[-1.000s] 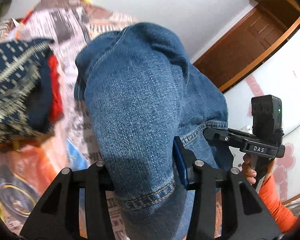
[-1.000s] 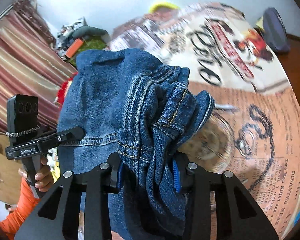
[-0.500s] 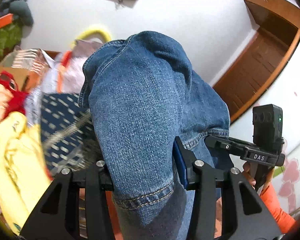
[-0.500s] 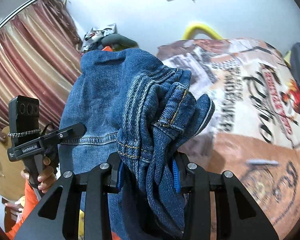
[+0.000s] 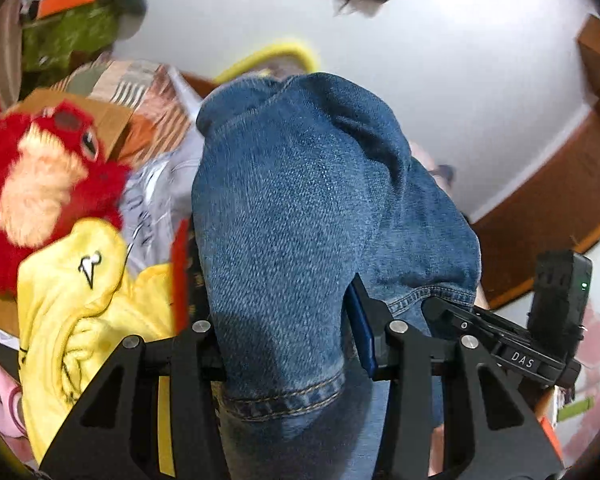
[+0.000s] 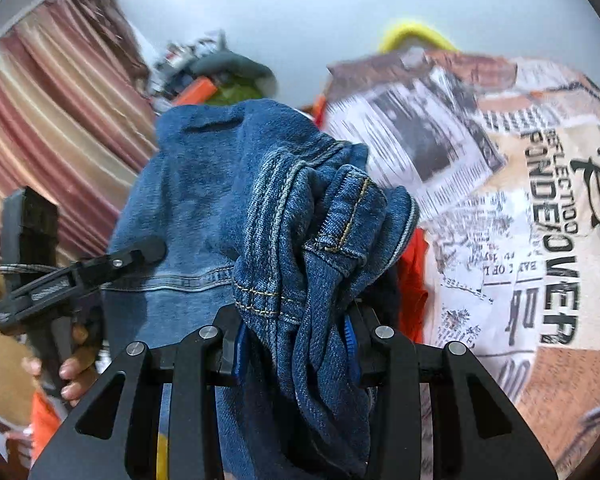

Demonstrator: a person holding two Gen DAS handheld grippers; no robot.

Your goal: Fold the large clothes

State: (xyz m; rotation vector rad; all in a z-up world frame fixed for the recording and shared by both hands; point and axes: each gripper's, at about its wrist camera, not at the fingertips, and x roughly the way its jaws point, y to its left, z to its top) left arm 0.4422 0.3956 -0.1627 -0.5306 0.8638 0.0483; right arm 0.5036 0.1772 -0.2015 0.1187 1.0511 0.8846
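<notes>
Left gripper [image 5: 288, 344] and right gripper [image 6: 296, 336] each remain clamped on the jeans [image 5: 300, 208], held bunched in the air. Background has swung from the printed bedsheet [image 6: 520, 208] toward the yellow garment [image 5: 84, 292]: transport step, folding not begun.

left gripper [image 5: 284, 344]: my matte black frame, triangular cut-outs, round silver screw heads, blue pad on one finger.
right gripper [image 6: 296, 334]: same black frame, silver screws, blue pads [image 6: 350, 344] on inner faces.
side unit: black block, small green light, white "DAS" lettering on its bar.
sleeve [image 6: 44, 420]: orange, at my left wrist.
</notes>
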